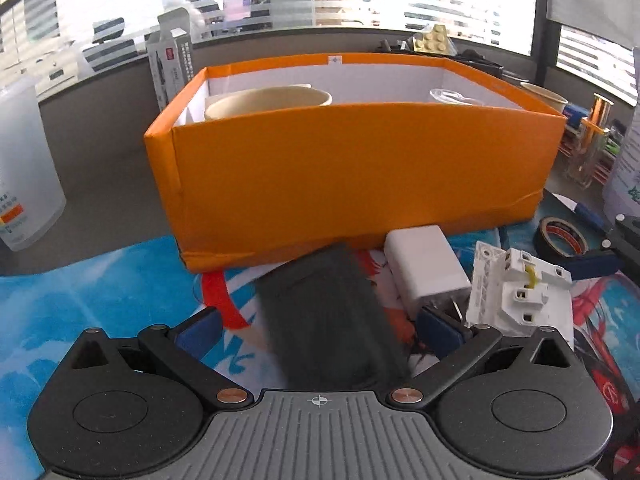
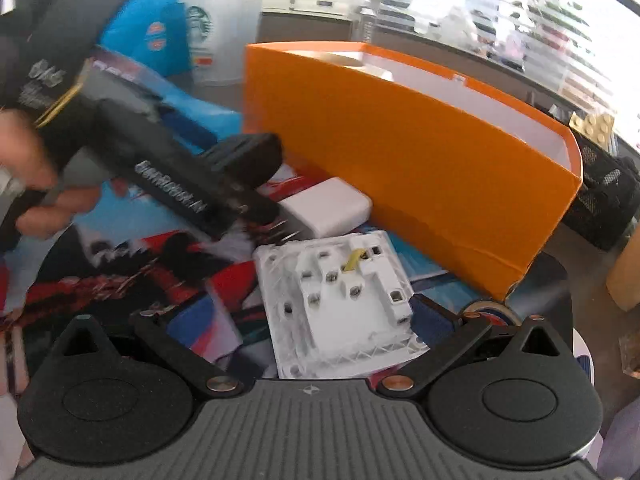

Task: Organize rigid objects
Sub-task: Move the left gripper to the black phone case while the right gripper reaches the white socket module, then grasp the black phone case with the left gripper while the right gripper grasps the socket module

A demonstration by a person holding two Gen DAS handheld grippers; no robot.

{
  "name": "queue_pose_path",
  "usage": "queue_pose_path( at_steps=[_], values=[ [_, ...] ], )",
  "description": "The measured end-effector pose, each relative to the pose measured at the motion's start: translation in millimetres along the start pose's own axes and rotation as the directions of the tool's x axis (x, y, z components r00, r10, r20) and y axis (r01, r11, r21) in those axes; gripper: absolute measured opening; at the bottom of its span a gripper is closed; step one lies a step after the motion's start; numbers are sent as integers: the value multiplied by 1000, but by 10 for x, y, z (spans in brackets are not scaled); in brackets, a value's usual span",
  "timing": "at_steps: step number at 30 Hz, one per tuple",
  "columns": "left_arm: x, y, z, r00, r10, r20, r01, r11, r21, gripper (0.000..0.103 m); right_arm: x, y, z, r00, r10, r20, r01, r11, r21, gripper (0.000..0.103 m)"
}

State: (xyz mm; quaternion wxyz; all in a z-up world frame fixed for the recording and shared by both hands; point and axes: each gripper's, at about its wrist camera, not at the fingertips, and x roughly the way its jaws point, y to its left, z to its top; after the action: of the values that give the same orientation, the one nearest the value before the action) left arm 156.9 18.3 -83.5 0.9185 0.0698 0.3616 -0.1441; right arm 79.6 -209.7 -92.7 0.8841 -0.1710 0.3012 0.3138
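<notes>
An orange box [image 1: 360, 168] stands on the colourful mat [image 1: 80, 300], with a cream cup [image 1: 268, 102] and a clear item [image 1: 452, 96] inside. In front of it lie a dark grey flat block [image 1: 328, 320], a white charger [image 1: 424, 268] and a white socket module [image 1: 516, 292]. My left gripper [image 1: 320, 332] is open, its fingers on either side of the grey block. My right gripper [image 2: 304, 320] is open around the socket module [image 2: 340, 304]. The right wrist view also shows the box [image 2: 400, 152], the charger [image 2: 328, 208] and the left gripper [image 2: 208, 184] in a hand.
A black tape roll [image 1: 560, 236] and a blue pen [image 1: 588, 214] lie right of the box. A translucent cup [image 1: 24, 168] stands at the left. A black mesh basket [image 2: 604, 196] sits behind the box's right end. Cartons [image 1: 172, 60] stand behind the box.
</notes>
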Motion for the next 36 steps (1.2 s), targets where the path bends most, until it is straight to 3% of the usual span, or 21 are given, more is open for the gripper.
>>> queue_pose_path(
  at_steps=[9, 10, 13, 16, 17, 18, 26, 36],
  values=[
    [35, 144, -87, 999, 40, -4, -40, 998, -55, 103, 75, -33, -14, 998, -45, 48, 42, 997, 61, 103],
    [36, 142, -101, 999, 41, 10, -40, 998, -53, 103, 77, -24, 3, 998, -57, 42, 54, 996, 72, 100],
    [15, 151, -134, 999, 32, 35, -30, 998, -52, 100, 28, 63, 45, 990, -133, 37, 130, 989, 75, 72],
    [-74, 145, -151, 998, 22, 54, -20, 999, -45, 72, -20, 117, 6, 986, -166, 35, 162, 983, 90, 71],
    [-94, 140, -155, 998, 20, 57, -18, 999, -45, 59, -46, 128, -23, 984, -173, 40, 168, 981, 98, 71],
    [-121, 134, -169, 998, 19, 59, -16, 999, -43, 53, -73, 132, -48, 983, -179, 42, 174, 979, 109, 71],
    [-315, 127, -265, 998, -56, 39, 61, 991, -120, 53, -335, 72, -213, 984, -167, 67, 143, 952, 270, 71],
    [-691, -34, -262, 992, -64, 113, 76, 992, -99, 53, -644, 81, -280, 977, -173, 128, 115, 921, 373, 70]
  ],
)
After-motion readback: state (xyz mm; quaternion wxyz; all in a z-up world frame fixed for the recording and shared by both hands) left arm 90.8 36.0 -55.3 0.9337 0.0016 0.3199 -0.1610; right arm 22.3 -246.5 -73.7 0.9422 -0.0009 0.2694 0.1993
